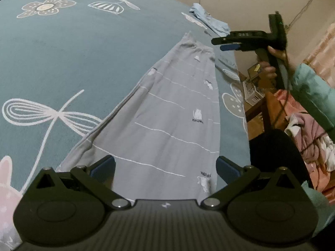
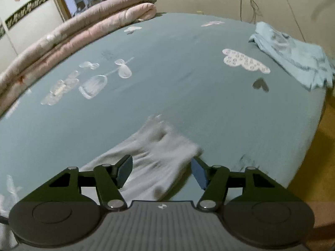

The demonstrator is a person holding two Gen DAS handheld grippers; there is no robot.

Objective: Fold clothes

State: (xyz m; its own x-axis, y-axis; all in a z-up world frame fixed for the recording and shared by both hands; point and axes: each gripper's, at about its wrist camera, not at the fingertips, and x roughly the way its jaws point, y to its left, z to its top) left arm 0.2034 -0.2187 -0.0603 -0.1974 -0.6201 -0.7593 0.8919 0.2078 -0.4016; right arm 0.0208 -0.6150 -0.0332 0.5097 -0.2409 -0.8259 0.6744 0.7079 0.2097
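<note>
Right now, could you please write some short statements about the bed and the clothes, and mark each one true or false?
1. The grey garment lies stretched out flat on the bed sheet. True.
2. The left gripper is clamped on the garment. False: its jaws stand open.
3. A light blue garment lies near the bed's far corner. True.
4. The rolled pink quilt lies on the grey garment. False: it lies at the bed's far edge.

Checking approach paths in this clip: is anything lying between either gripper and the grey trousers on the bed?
Nothing visible. The grey trousers lie flat on the bedsheet, directly below the open left gripper and right gripper. The light blue garment sits apart, near the far edge.
</note>
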